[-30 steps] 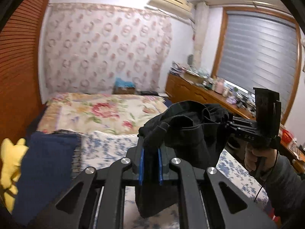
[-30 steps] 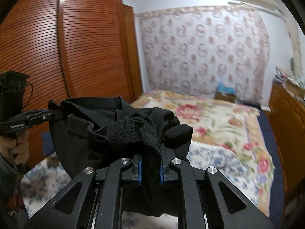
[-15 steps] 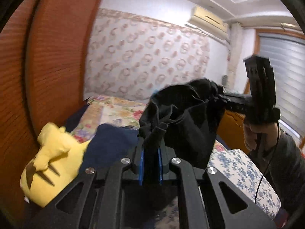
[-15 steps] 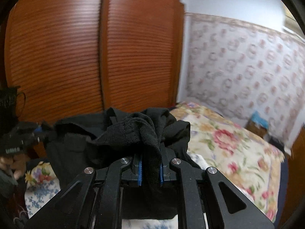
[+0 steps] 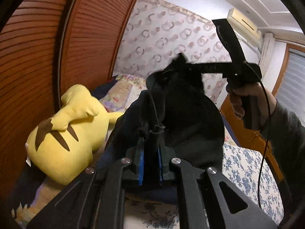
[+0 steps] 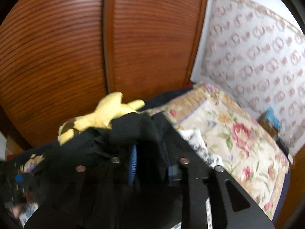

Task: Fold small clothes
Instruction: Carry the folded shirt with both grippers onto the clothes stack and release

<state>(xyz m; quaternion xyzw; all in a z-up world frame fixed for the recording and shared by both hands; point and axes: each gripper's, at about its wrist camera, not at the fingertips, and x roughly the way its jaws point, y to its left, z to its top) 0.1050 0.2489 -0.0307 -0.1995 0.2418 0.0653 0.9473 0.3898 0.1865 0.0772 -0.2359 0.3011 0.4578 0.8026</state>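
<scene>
A small black garment (image 5: 186, 118) hangs bunched between my two grippers above the bed. My left gripper (image 5: 150, 133) is shut on one edge of it, a fold pinched between the blue pads. My right gripper (image 5: 183, 66), held by a hand (image 5: 246, 103), reaches in from the right at the garment's top corner. In the right wrist view the right gripper (image 6: 151, 152) has its jaws opening, with the black garment (image 6: 124, 127) loose between them and draped over the left finger. The picture is blurred there.
A yellow plush toy (image 5: 64, 139) lies at the left by the wooden slatted wardrobe (image 5: 38, 57). The bed has a blue-flowered sheet (image 5: 246, 168) and a rose-patterned blanket (image 6: 238, 137). A wooden dresser (image 5: 234, 129) stands at the right.
Both grippers swung left with the garment toward the wardrobe and the plush toy, and the left one sank. The right gripper's jaws have parted from their tight pinch on the cloth.
</scene>
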